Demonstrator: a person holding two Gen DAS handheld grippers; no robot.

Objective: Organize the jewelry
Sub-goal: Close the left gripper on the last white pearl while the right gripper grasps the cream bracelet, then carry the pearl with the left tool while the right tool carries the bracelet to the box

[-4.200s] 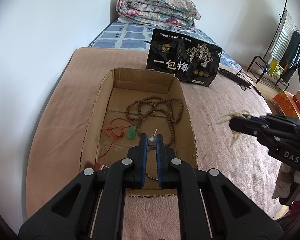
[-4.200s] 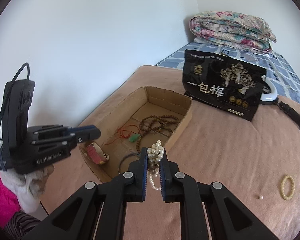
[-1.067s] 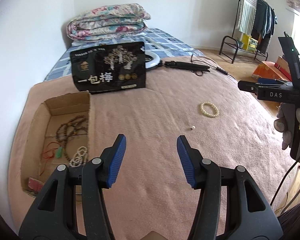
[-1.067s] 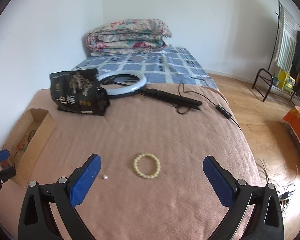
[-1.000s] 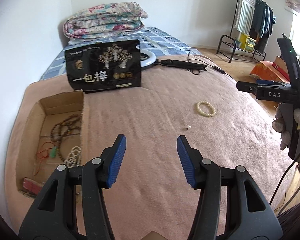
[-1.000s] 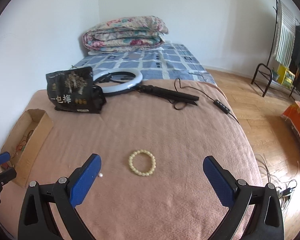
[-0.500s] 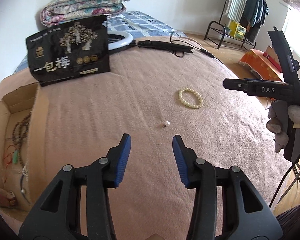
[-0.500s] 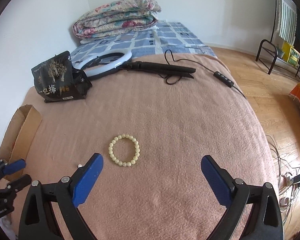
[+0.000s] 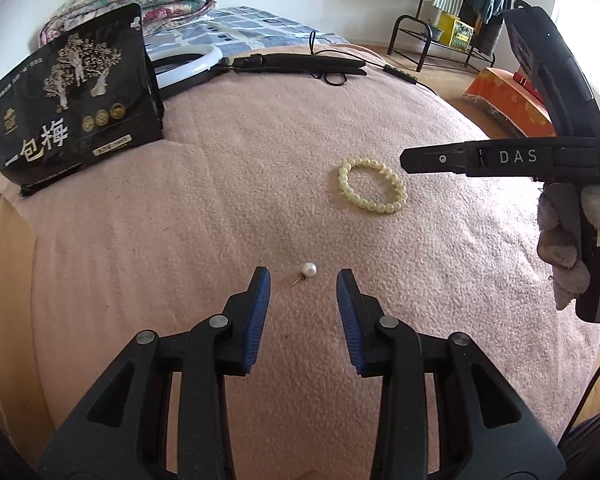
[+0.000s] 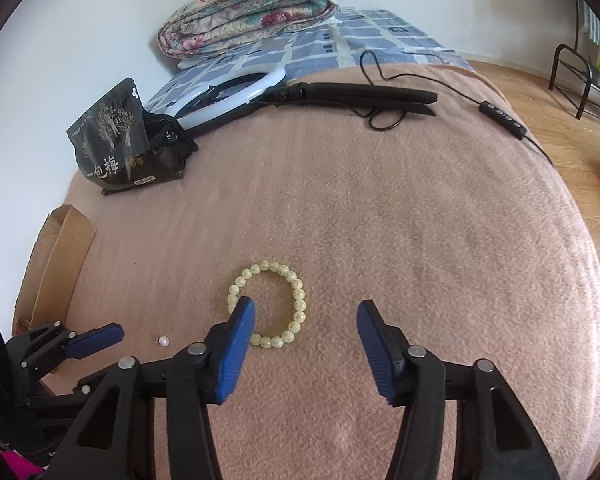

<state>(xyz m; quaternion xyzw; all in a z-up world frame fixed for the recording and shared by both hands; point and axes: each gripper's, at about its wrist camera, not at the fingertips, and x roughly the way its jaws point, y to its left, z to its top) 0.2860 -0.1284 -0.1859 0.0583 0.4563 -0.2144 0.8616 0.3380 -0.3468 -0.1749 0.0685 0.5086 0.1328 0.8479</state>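
On the pink blanket (image 9: 228, 208), toward its near middle, a pearl stud earring (image 9: 309, 269) is found lying loose, framed between the parted fingers of the left gripper (image 9: 303, 280), which is open to a moderate width and holds nothing. Beyond it and to the right, a yellow bead bracelet (image 10: 269, 304) lies flat in a ring; the right gripper (image 10: 306, 312) is spread wide above it and is likewise empty, its left fingertip overlapping the bracelet's near-left arc in the wrist view, though contact cannot be confirmed. The cardboard box (image 10: 60, 256) is seen at the blanket's left edge, well apart from both pieces. A black snack pouch (image 9: 72, 100) stands at the far left corner, with a ring light (image 10: 236, 92) and its black stand (image 10: 352, 94) lying behind it. The step in hand is judged to be the approach for pick-up of the two remaining pieces. For the earring, a low descent and a centred closure on the pearl are called for, as the piece is small and round and may roll or sink into the pile. For the bracelet, one side of the ring should be brought between the fingers before closure.
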